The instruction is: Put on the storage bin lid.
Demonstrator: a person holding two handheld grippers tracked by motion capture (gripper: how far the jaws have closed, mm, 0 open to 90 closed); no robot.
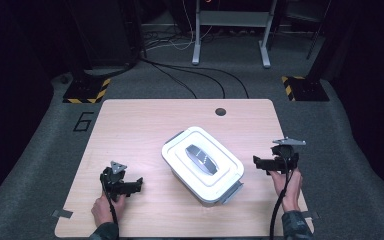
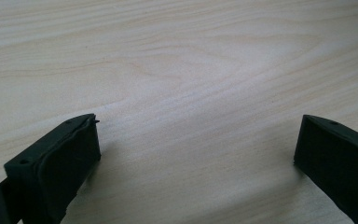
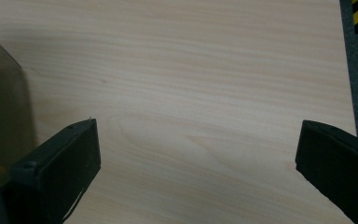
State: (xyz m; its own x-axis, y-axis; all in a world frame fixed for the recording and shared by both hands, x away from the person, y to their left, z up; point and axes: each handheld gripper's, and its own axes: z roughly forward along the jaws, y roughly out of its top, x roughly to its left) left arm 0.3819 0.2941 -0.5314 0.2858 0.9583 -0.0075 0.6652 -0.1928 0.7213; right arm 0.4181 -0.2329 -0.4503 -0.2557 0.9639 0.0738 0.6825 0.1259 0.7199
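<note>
Both jaws wide, empty. Lidded box sits skewed between left gripper and right gripper; an uneven clamp could spin it.

Light wood table stands on grey carpet. Black cables cross the floor. Hazard-striped bases flank a grey metal stand. Room dim beyond.

One white lidded container sat at the centre of the frame on one wooden table. Two grippers were there, the left gripper at lower left and the right gripper at right. One round hole marked the tabletop's upper edge.
</note>
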